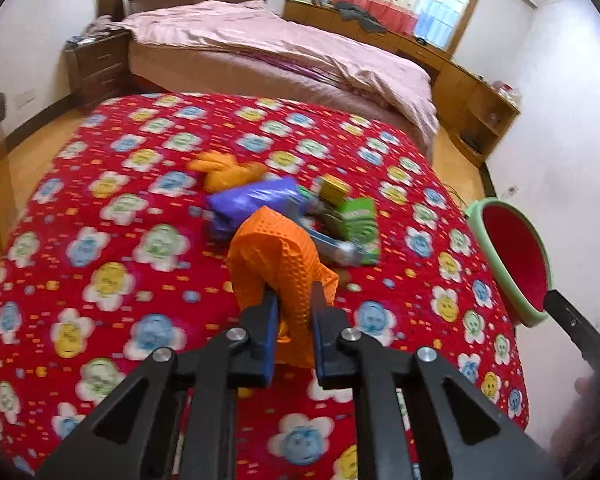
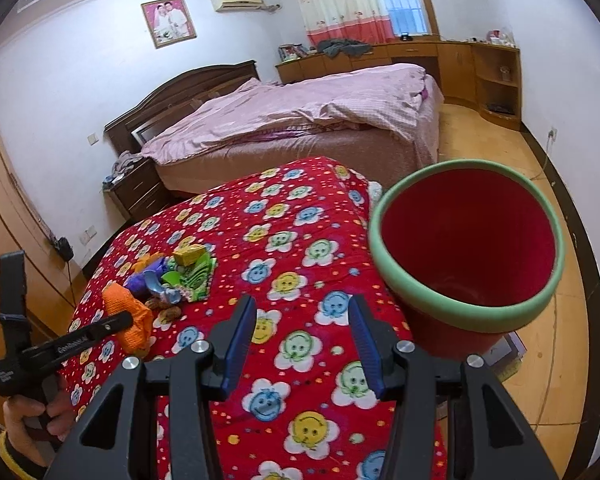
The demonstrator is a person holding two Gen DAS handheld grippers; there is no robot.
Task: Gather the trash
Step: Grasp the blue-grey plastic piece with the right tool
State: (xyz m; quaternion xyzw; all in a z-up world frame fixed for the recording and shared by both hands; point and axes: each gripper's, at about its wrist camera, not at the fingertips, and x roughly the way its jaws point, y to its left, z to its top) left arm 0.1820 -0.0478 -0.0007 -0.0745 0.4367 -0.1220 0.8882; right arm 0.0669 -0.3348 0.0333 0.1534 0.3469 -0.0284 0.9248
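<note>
My left gripper (image 1: 294,300) is shut on an orange net bag (image 1: 276,256) and holds it above the red flowered cover (image 1: 100,208); it also shows in the right wrist view (image 2: 130,320). Behind it lies a trash pile: a purple wrapper (image 1: 252,204), a green carton (image 1: 358,224), a yellow box (image 1: 334,188) and an orange piece (image 1: 224,170). A red bin with a green rim (image 2: 466,248) stands at the cover's right edge. My right gripper (image 2: 304,324) is open and empty, left of the bin.
A bed with a pink quilt (image 2: 300,120) stands behind the covered surface. A dark nightstand (image 2: 138,190) is on the left. Wooden cabinets (image 2: 460,64) line the far wall under the window. Wooden floor (image 2: 512,168) lies to the right.
</note>
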